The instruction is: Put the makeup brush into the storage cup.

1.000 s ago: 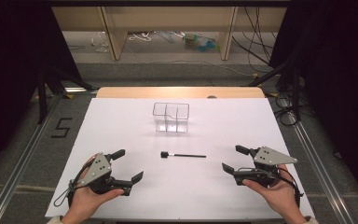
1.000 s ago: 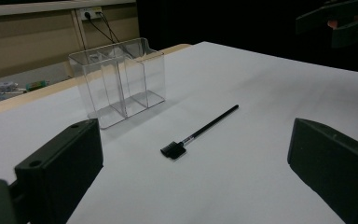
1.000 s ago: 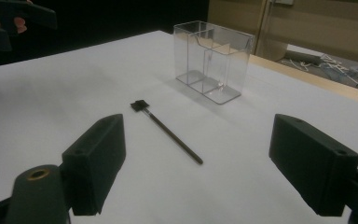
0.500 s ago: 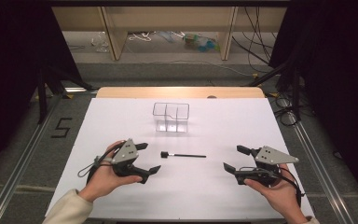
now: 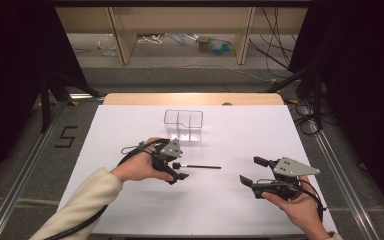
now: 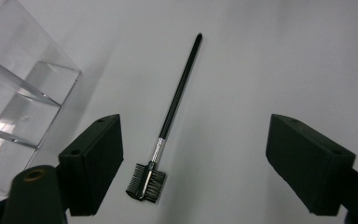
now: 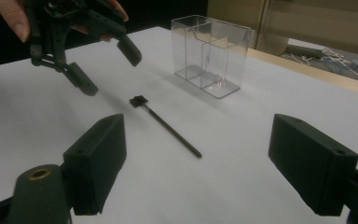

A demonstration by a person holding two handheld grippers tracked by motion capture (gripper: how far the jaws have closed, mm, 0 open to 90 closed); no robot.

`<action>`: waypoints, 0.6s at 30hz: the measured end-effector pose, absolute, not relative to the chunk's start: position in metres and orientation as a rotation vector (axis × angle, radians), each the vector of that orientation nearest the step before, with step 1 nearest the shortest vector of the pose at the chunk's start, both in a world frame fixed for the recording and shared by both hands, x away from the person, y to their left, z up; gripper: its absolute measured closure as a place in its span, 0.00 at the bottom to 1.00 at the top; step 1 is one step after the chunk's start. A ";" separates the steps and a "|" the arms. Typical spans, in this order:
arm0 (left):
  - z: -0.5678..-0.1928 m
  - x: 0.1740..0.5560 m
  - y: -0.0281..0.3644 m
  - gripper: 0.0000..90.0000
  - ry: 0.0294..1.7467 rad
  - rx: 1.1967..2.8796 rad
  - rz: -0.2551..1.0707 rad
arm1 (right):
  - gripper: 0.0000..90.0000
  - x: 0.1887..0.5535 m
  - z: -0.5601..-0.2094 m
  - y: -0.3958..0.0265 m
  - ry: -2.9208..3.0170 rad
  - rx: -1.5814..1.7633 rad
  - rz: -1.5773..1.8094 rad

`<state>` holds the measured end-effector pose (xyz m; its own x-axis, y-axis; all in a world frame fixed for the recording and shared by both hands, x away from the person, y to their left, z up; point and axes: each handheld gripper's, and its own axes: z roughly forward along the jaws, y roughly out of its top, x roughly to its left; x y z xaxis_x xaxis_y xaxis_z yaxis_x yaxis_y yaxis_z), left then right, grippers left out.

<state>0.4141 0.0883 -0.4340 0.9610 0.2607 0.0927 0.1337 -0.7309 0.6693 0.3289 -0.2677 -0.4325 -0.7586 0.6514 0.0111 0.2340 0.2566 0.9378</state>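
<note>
A thin black brush [image 5: 200, 166] with a small comb head [image 6: 145, 181] lies flat on the white table, its handle pointing right in the high view. My left gripper [image 5: 180, 166] hovers at the head end. Its jaws have just been closing but stand open, with the brush [image 6: 175, 100] lying on the table between them, nearer the left jaw and untouched. My right gripper [image 5: 251, 170] rests near the front right, open and empty, and points at the brush [image 7: 168, 126] and the left gripper [image 7: 107, 67].
A clear acrylic organizer [image 5: 183, 125] with compartments stands upright just behind the brush, close to the left gripper's left jaw [image 6: 14, 102]. The white sheet [image 5: 230, 210] covers the table. Shelving legs and cables lie beyond the far wooden edge.
My left hand has moved right and forward from the table's front left to the brush's head end, and its jaws look slightly narrower. The right hand and the brush have not moved.
</note>
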 end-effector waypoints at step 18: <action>-0.445 0.451 0.036 0.39 0.045 2.710 0.233 | 0.25 0.329 -0.435 -0.267 2.188 0.818 1.510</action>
